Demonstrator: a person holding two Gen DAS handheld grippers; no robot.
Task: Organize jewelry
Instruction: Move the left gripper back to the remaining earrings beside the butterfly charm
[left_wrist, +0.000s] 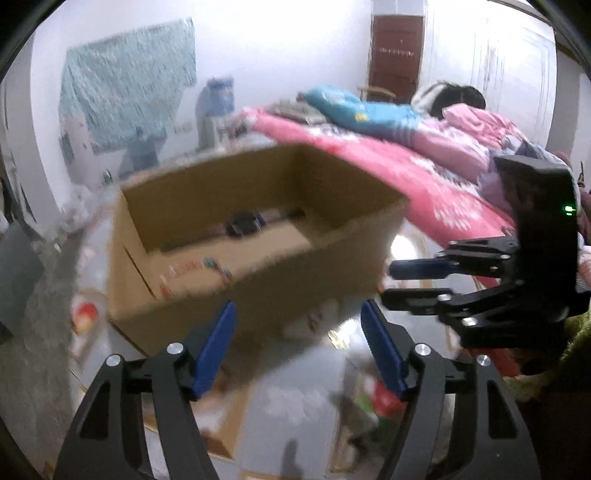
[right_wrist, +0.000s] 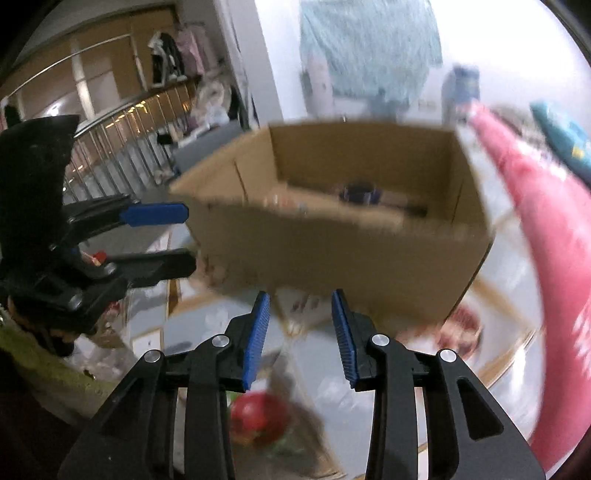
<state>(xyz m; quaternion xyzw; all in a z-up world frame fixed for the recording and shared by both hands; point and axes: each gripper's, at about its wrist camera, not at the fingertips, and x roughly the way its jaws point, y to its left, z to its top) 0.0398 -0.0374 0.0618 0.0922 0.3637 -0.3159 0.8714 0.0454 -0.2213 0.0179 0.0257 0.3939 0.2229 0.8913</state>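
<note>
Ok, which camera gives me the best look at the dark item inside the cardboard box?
The left wrist view. It looks down into the cardboard box from higher, so the dark item shows on the floor of the box, though blurred. In the right wrist view the dark item sits partly behind the near wall, and it is blurred there too.

Home bedroom, bed (left_wrist: 424, 173) with pink quilt (left_wrist: 369, 155), white wardrobe (left_wrist: 491, 62)

The left gripper (left_wrist: 297, 317) has its blue pads apart and nothing is between them. In front of it stands an open cardboard box (left_wrist: 258, 273) with a small dark thing (left_wrist: 242, 223) inside, blurred. The right gripper (left_wrist: 388, 282) comes in from the right, beside a pink blanket (left_wrist: 388, 166).
</note>
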